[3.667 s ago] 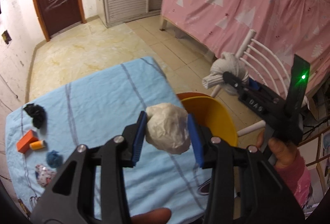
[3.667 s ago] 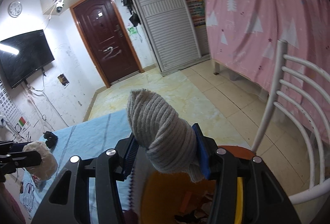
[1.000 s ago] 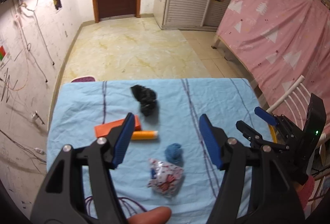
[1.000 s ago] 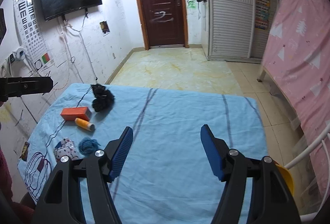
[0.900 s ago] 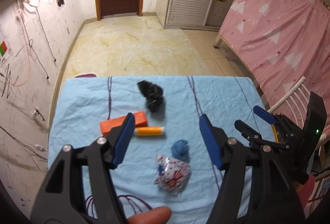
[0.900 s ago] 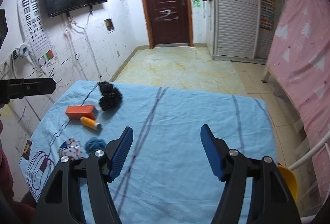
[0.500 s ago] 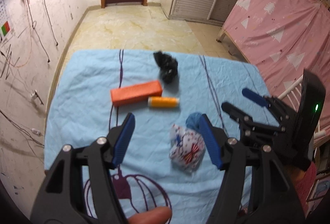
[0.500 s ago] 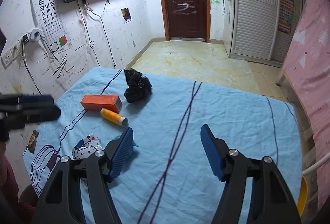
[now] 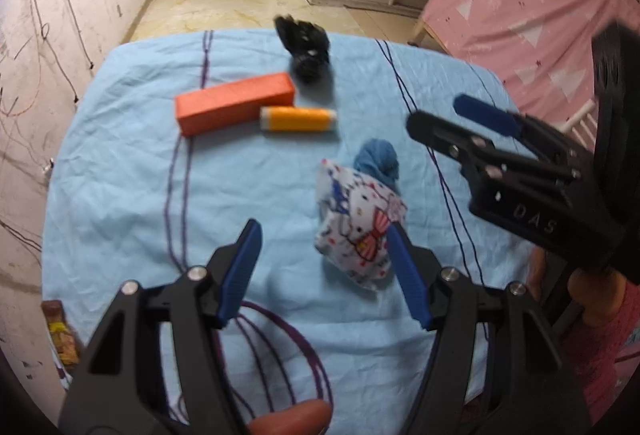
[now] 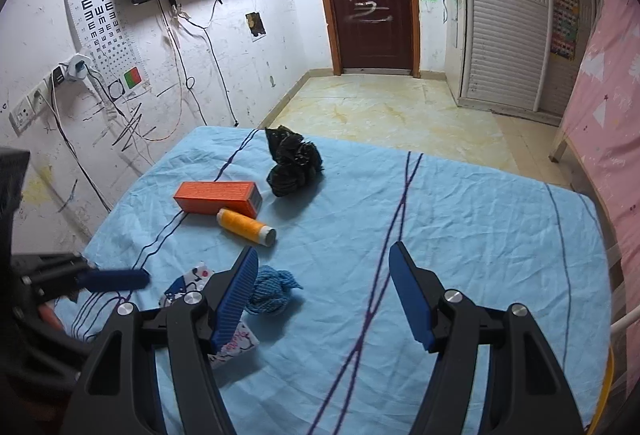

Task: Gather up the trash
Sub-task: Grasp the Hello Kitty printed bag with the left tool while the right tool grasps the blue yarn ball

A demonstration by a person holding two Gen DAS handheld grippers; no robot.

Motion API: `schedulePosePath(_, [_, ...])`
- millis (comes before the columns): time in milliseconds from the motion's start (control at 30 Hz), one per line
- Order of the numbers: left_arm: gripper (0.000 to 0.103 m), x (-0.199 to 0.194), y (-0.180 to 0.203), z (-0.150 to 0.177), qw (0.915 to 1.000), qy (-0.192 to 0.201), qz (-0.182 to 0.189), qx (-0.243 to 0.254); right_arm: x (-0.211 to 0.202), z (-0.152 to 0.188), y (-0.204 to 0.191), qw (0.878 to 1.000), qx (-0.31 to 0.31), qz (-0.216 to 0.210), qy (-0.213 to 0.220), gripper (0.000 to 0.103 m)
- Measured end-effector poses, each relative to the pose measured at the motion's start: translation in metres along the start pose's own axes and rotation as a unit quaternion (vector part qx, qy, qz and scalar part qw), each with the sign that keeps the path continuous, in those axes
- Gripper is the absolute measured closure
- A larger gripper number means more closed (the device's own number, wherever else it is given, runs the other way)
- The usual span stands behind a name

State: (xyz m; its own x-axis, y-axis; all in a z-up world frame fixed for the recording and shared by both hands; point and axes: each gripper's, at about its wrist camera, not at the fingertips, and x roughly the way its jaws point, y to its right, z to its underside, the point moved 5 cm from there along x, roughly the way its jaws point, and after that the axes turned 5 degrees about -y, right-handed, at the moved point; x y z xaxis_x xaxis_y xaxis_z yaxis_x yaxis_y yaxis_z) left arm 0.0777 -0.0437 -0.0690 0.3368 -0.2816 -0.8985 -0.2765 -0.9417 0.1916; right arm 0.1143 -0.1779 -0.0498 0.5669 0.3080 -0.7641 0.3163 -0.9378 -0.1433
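Note:
Several bits of trash lie on the light blue tablecloth [image 9: 120, 175]: a white patterned pouch [image 9: 356, 223], a blue yarn ball [image 9: 378, 159], an orange spool [image 9: 298, 113], an orange box [image 9: 236, 103] and a crumpled black bag [image 9: 306, 43]. My left gripper [image 9: 322, 235] hangs open just above the cloth, with the pouch against the inside of its right finger, not pinched. My right gripper [image 10: 323, 255] is open and empty over the cloth. The yarn ball [image 10: 270, 293] and pouch [image 10: 188, 283] lie by its left finger. The right gripper [image 9: 436, 113] also shows beyond the yarn.
A yellow bin rim [image 10: 604, 395] and a white chair rail [image 10: 624, 319] sit off the table's right edge. A pink curtain [image 9: 540, 15] hangs to the right, and a wall with cables [image 10: 180, 75] runs along the left. A snack wrapper [image 9: 60, 335] lies at the near left corner.
Both grippers earlier held wads near the bin and are now empty. The left one has sunk towards the patterned pouch. The right has swung left towards the trash.

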Motion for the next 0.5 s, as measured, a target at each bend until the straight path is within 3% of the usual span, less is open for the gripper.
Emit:
schedulePosePath(133, [0.042,0.009,0.012,0.002,0.9998,-0.001,-0.004,0.019,0.005,0.001,-0.007,1.0,-0.006,-0.006,-0.006,0.041])
schedulePosePath(267, [0.064,0.016,0.015,0.002,0.9997,-0.002,-0.008,0.022,0.011,0.001,-0.012,1.0,-0.009,-0.011,-0.011,0.041])
schedulePosePath(500, [0.077,0.013,0.014,0.004,0.9996,0.007,-0.006,0.025,0.022,0.004,-0.018,0.999,-0.014,-0.02,-0.028,0.041])
